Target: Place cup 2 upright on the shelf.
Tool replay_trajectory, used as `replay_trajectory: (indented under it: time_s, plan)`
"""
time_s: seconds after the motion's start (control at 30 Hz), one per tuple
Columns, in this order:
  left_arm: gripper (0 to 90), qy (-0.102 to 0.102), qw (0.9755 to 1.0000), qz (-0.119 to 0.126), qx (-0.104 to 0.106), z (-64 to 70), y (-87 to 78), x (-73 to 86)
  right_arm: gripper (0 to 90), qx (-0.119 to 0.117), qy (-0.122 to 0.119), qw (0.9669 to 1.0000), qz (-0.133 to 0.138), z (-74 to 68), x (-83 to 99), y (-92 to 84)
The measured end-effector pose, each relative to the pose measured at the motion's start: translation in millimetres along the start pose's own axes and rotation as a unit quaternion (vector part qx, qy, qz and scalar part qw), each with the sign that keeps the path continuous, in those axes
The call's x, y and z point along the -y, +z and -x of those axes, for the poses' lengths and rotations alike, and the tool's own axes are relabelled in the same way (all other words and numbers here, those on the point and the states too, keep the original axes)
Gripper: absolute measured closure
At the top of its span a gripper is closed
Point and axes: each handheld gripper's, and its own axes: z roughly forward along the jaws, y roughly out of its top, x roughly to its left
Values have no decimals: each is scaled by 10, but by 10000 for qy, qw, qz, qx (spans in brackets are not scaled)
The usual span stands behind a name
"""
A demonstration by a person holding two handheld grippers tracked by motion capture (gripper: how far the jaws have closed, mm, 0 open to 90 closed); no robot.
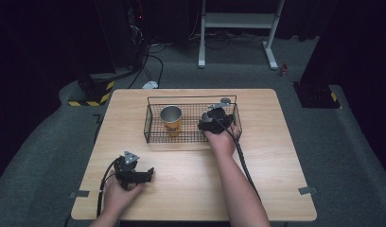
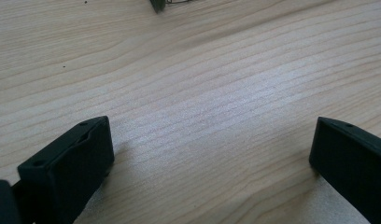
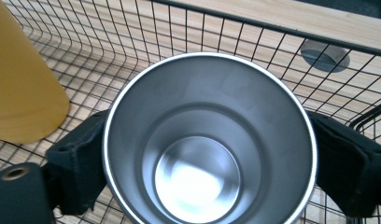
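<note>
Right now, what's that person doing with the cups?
The person's right tool is inside the wire basket, its jaws on either side of a steel cup. A yellow cup stands upright in the basket too. The left tool rests open on the table, holding nothing.

Pale wood-grain table (image 1: 276,156), black wire-grid basket (image 1: 153,135), yellow cup (image 1: 172,124) with silver inside, brushed steel cup (image 3: 209,140), black left gripper (image 1: 144,176), black right gripper (image 3: 209,154), grey carpet (image 1: 352,156)
</note>
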Motion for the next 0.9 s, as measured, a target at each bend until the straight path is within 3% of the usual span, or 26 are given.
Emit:
replay_trajectory:
  time_s: [0.37,0.4,0.9]
  plan:
    - [2,51,10000,-12,-23,-7,-2,-2,85,-43,18,9992,393,22,-33,-188]
    - [2,-16,10000,1,5,2,1,1,85,-47,30,9991,425,19,-41,-215]
    - [2,2,10000,-1,-1,0,0,0,87,-243,-113,9957,882,11,-62,-568]
